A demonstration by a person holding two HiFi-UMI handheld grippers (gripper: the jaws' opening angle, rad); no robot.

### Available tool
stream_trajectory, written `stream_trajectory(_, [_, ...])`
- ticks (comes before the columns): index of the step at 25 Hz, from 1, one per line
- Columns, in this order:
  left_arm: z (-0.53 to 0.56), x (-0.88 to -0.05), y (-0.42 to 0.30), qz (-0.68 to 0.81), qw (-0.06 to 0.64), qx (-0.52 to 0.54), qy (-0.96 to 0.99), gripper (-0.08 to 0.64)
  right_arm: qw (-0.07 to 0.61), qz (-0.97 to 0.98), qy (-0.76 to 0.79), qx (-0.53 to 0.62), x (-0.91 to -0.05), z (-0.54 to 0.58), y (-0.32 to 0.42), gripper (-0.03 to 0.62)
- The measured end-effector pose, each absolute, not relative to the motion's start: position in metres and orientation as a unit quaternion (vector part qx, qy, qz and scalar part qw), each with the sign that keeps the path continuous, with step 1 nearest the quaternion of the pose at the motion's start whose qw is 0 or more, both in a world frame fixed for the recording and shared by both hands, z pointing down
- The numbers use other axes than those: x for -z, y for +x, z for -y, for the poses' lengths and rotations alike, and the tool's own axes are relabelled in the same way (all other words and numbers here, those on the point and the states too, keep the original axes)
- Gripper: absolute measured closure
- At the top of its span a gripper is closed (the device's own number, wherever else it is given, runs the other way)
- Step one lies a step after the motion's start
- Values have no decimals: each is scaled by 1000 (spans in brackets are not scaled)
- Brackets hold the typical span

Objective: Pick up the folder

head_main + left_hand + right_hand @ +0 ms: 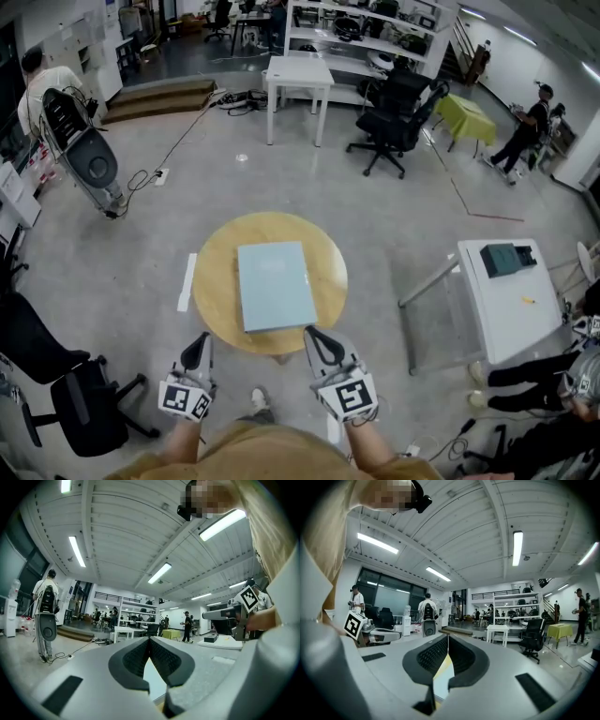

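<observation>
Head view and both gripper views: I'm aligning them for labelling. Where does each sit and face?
Head view: on the person's head, steeply down at the folder on the round table; left tool, right tool and forearms show.
Left gripper view: on the left tool, level across the room; its shut jaws show.
Right gripper view: same, on the right tool.
Shared: both gripper views see the white shelving.

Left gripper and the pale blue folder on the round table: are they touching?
Apart. The head view shows the left gripper short of the folder, with bare wooden table between them.
</observation>
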State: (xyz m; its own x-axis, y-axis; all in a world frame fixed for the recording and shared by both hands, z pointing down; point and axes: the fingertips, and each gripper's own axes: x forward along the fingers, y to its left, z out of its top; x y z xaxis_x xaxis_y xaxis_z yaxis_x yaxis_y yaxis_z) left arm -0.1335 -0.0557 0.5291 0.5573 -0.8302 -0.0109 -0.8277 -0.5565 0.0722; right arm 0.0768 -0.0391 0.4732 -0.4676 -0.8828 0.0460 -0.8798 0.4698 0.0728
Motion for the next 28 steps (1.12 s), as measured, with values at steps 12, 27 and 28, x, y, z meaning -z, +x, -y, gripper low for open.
stream_trajectory(12, [140,-542,-175,441,41,26,896,558,44,841,538,21,-475,111,29,591])
stream_trajectory(27, [176,-551,-158,434,57,22,899,557,49,831,553,-12,-491,146,59,591])
stream_trajectory(28, [179,-552,-156,438,60,22,896,558,53,835,547,-20,-495,148,63,591])
